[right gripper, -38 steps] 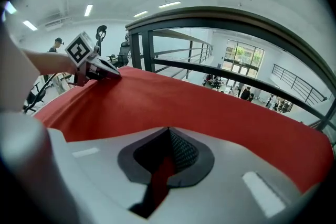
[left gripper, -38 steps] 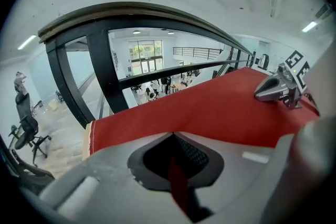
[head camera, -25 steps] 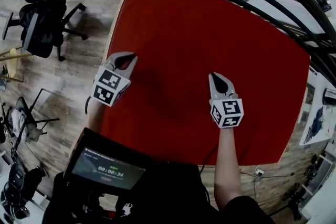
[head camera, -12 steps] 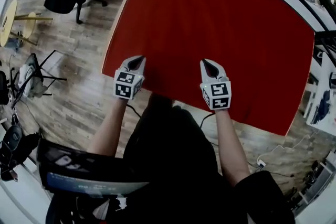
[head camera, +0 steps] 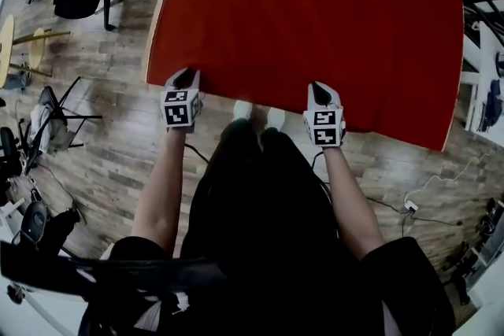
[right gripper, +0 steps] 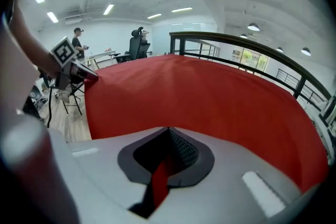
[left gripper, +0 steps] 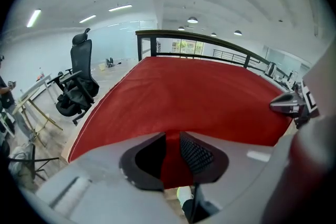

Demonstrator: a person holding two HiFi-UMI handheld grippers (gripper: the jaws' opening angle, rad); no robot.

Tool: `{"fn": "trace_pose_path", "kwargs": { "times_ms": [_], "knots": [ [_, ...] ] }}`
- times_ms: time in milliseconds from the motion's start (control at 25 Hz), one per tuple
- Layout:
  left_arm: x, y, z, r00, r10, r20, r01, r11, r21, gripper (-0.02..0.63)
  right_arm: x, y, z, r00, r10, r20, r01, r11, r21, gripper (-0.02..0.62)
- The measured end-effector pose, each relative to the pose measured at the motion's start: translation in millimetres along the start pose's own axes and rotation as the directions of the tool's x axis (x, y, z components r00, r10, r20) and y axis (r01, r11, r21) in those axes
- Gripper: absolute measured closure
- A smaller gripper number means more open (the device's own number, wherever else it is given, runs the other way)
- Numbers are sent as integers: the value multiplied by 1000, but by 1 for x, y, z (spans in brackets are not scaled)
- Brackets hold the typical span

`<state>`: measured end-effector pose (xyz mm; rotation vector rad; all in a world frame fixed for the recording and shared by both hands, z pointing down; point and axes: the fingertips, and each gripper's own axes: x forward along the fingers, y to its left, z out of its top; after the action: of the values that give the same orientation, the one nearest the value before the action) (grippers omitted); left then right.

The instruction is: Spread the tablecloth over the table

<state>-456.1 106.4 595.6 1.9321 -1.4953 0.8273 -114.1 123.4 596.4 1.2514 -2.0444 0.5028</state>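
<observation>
We saw the tablecloth (head camera: 315, 20), plain red, lying flat and smooth over almost the whole table (head camera: 161, 12). Of the table only a thin pale strip showed, along the cloth's left side. The cloth's near edge ran nearly straight across before us, and we could make out no folds.

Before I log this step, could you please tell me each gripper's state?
Left gripper: jaws opening, tablecloth between them.
Right gripper: shut on the tablecloth.
</observation>
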Motion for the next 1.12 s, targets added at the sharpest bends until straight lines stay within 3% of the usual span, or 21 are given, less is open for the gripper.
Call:
{"fn": "trace_pose_path", "kwargs": {
  "times_ms": [200,360,480,560,680,760,880,1000,1120],
  "knots": [
    [-5,22,-1,998,-55,-28,54,998,-36,520,1,18,8,999,-46,-25,47,997,60,586],
    [-25,53,-10,997,-22,-76,21,1000,-6,548,10,47,14,1000,-9,-24,12,995,96,586],
    [-29,22,6,996,-81,-33,84,992,99,583,-12,29,12,999,-36,5,35,992,120,586],
    [-23,-11,30,988,-156,6,151,965,215,579,-27,5,9,994,-105,34,96,973,208,586],
    [5,-70,58,970,-241,39,212,910,356,537,-52,-54,-23,970,-241,19,216,901,377,586],
    [19,-117,67,956,-292,33,256,884,391,542,-82,-101,-51,944,-329,-12,299,842,449,586],
    [27,-188,72,935,-354,-12,325,845,426,543,-127,-179,-95,899,-434,-62,408,777,481,586],
    [44,-240,73,935,-351,-53,342,849,403,531,-157,-279,-137,869,-482,-113,474,746,467,586],
    [69,-264,65,957,-276,-91,290,889,356,531,-165,-386,-158,872,-473,-129,475,750,461,586]
  ]
}}
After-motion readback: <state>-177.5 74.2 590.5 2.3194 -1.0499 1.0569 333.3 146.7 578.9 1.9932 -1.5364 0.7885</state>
